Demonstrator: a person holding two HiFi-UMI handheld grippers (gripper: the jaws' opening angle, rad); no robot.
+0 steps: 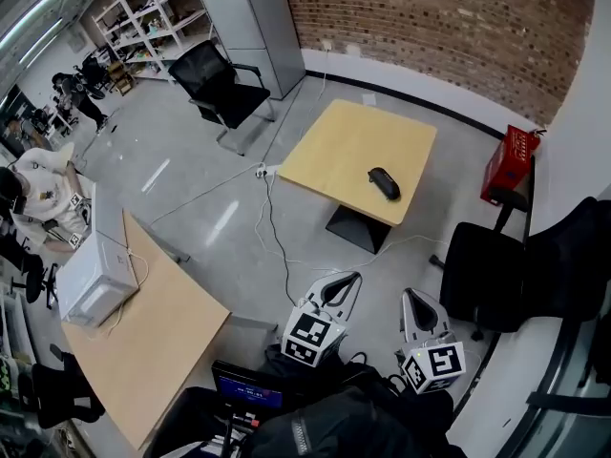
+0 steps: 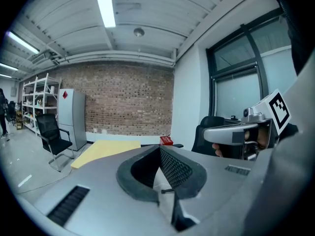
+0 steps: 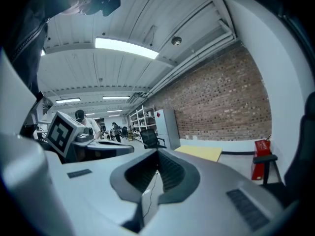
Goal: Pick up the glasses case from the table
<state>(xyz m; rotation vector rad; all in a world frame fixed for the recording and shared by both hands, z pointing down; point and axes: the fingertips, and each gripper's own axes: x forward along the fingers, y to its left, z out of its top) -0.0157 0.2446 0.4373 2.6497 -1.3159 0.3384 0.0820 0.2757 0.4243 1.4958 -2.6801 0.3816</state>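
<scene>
The black glasses case lies near the right edge of a square light-wood table across the floor, well ahead of both grippers. My left gripper and right gripper are held side by side low in the head view, far short of the table, each shut with nothing between the jaws. In the left gripper view the left gripper points toward the table. From the right gripper view, the right gripper has the table ahead to its right. Neither gripper view shows the case.
A cable runs over the grey floor between me and the table. A black office chair and grey cabinet stand beyond it, a red box and black chair on the right. A long wooden desk with a white box is at left.
</scene>
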